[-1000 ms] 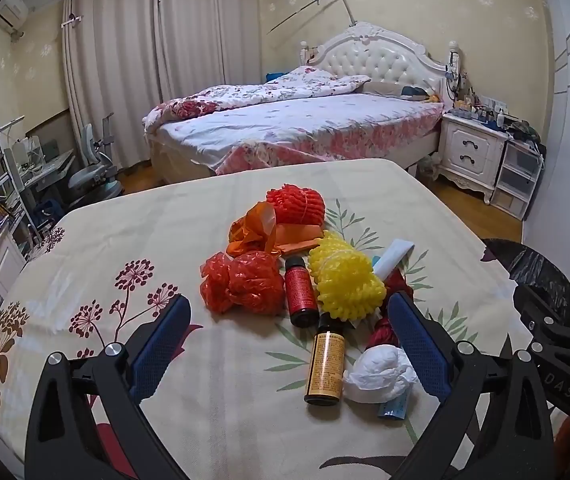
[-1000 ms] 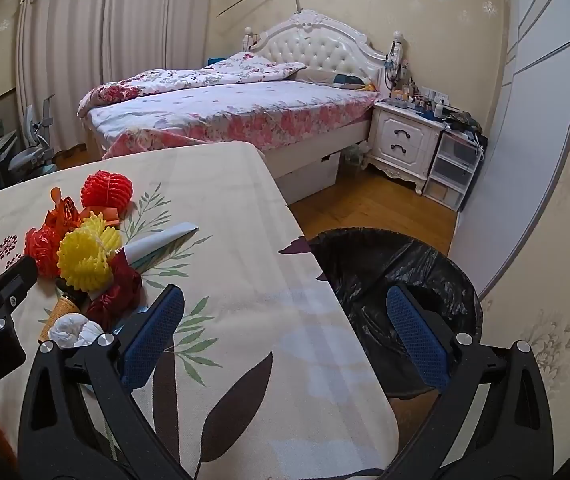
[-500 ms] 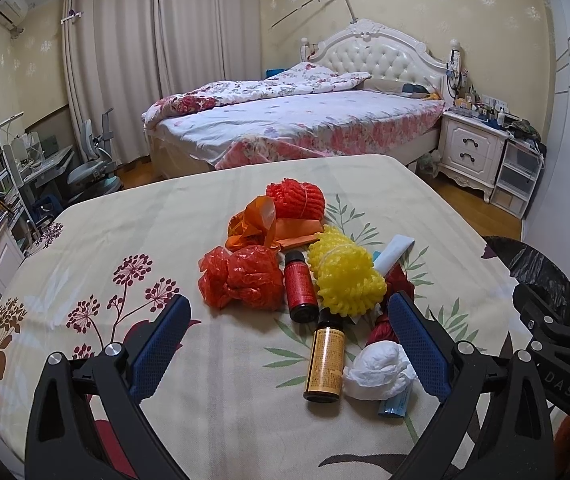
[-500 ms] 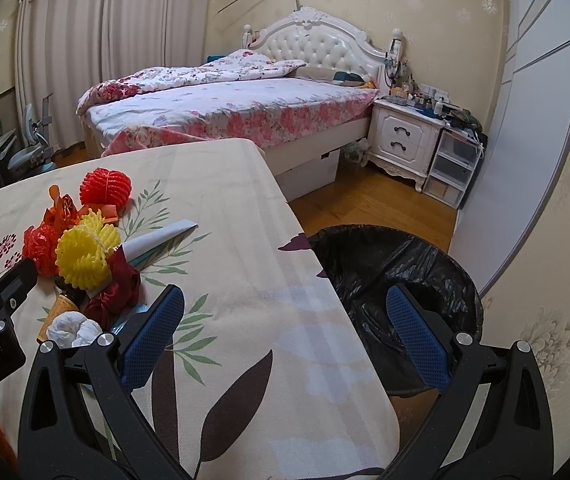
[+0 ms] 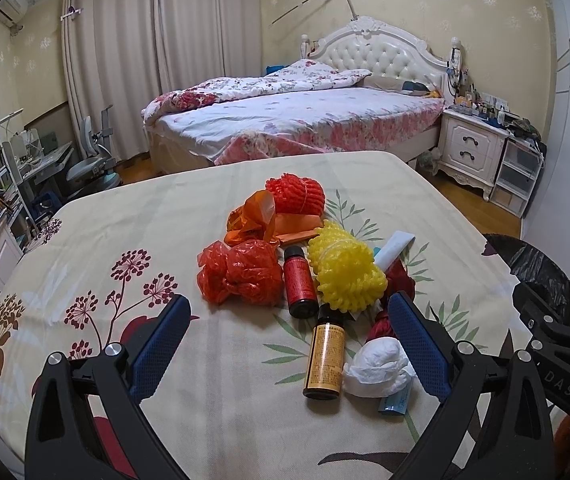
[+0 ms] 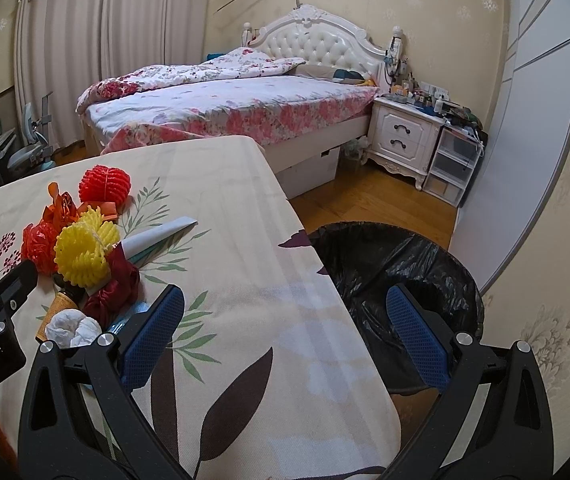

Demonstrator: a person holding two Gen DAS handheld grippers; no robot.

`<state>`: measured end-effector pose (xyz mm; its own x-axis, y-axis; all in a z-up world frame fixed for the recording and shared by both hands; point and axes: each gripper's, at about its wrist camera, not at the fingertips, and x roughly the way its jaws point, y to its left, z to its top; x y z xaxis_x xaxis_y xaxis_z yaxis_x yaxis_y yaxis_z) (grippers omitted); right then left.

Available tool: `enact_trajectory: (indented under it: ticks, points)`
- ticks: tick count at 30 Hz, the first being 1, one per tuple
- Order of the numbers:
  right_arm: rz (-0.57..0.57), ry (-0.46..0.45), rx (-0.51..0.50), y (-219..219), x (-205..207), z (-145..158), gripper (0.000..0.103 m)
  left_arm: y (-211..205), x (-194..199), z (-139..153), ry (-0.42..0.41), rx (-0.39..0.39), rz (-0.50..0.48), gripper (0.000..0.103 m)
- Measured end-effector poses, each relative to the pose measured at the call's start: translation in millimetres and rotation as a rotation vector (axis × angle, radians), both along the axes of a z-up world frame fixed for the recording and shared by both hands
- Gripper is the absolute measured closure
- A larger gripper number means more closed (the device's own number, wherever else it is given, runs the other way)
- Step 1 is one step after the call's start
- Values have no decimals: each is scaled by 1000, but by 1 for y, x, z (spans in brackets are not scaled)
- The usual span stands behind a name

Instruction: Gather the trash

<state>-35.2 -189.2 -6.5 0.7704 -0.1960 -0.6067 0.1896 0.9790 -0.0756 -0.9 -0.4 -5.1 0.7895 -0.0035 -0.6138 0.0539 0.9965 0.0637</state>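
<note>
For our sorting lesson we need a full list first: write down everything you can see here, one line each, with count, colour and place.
Foam net: 1, yellow, middle of pile.
Foam net: 1, red, far end of pile.
Plastic bag: 1, red, left of pile.
Wrapper: 1, orange, behind the bag.
Bottle: 1, red, lying beside the yellow net.
Bottle: 1, amber, lying nearest.
Tissue: 1, white, right of amber bottle.
Tube: 1, pale, right of pile.
Table: 1, floral cloth.
Bin: 1, black liner, beside the table.
Bed: 1, floral, behind.
Left gripper: open, empty.
Right gripper: open, empty.
</note>
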Motion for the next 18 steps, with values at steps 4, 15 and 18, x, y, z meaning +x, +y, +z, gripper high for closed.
enact_trajectory:
  ticks: [4, 15, 18]
  points:
    - [-1, 1, 0, -1, 1, -3, 4, 0, 0, -2, 5, -4, 1, 6]
    - [-1, 4, 2, -2, 1, -5, 4, 0, -1, -4, 10, -6, 0, 6]
    - [-1, 5, 2, -2, 1, -3, 4, 0, -1, -4, 9, -5, 0, 6]
